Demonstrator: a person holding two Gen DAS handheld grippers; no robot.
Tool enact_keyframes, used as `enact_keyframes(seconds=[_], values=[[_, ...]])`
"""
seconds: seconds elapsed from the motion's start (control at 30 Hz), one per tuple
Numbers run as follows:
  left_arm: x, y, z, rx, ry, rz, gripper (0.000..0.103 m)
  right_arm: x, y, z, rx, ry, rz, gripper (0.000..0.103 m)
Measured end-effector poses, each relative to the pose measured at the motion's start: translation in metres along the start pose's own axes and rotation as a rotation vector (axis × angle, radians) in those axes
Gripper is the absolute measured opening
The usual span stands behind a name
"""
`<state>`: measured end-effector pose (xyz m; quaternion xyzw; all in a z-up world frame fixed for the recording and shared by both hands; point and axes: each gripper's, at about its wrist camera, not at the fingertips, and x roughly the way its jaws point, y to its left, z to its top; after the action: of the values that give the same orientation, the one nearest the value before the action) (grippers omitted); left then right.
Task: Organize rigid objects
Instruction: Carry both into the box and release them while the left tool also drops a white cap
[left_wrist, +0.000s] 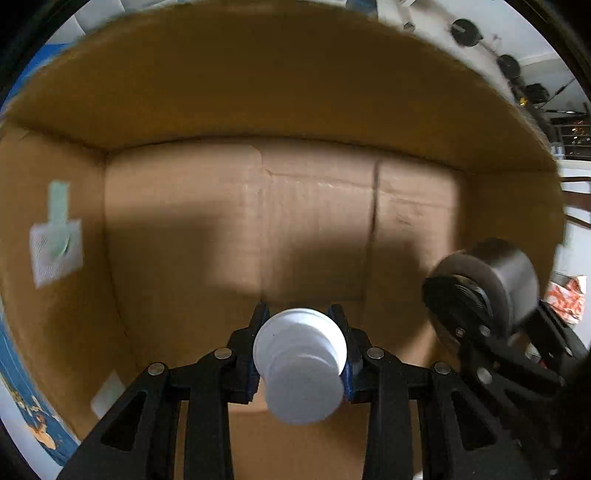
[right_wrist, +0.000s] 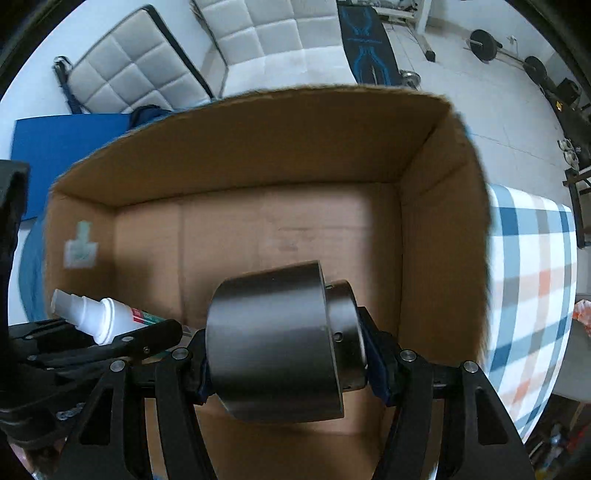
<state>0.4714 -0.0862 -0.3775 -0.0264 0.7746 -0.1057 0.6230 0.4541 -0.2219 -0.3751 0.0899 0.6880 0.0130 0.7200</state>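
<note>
My left gripper (left_wrist: 300, 341) is shut on a white plastic bottle (left_wrist: 301, 365), cap end toward the camera, held inside an open cardboard box (left_wrist: 280, 221). The same bottle (right_wrist: 98, 317) shows at the lower left of the right wrist view, lying between the left gripper's black fingers (right_wrist: 147, 334). My right gripper (right_wrist: 286, 354) is shut on a dark metal cylinder (right_wrist: 280, 347) with a narrower end, held sideways over the box (right_wrist: 258, 236). The cylinder also shows at the right of the left wrist view (left_wrist: 491, 284). The box floor is bare.
A white label (left_wrist: 55, 251) is stuck on the box's left inner wall. The box stands on a plaid cloth (right_wrist: 532, 295). Beyond it are white quilted cushions (right_wrist: 273, 37), a blue mat (right_wrist: 70, 133) and barbell weights (right_wrist: 484, 44) on a white floor.
</note>
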Motion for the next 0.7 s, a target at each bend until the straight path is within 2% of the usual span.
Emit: enact_keyframes(seconds=[0.2, 0.43, 0.57, 0.7], values=[[0.002, 0.010, 0.027, -0.041, -0.022, -0.030, 0.030, 0.016, -0.003, 0.017, -0.010, 0.022, -0.015, 0.066], [-0.002, 0.005, 0.034, -0.038, -0.018, -0.076, 0.034, 0.035, -0.003, 0.019, -0.024, 0.076, -0.039, 0.066], [-0.010, 0.005, 0.028, -0.051, -0.024, -0.054, 0.040, 0.028, -0.008, 0.020, -0.009, 0.051, -0.029, 0.068], [-0.019, 0.003, 0.015, -0.022, -0.058, 0.022, 0.053, 0.020, -0.013, 0.018, 0.000, 0.052, -0.036, 0.071]])
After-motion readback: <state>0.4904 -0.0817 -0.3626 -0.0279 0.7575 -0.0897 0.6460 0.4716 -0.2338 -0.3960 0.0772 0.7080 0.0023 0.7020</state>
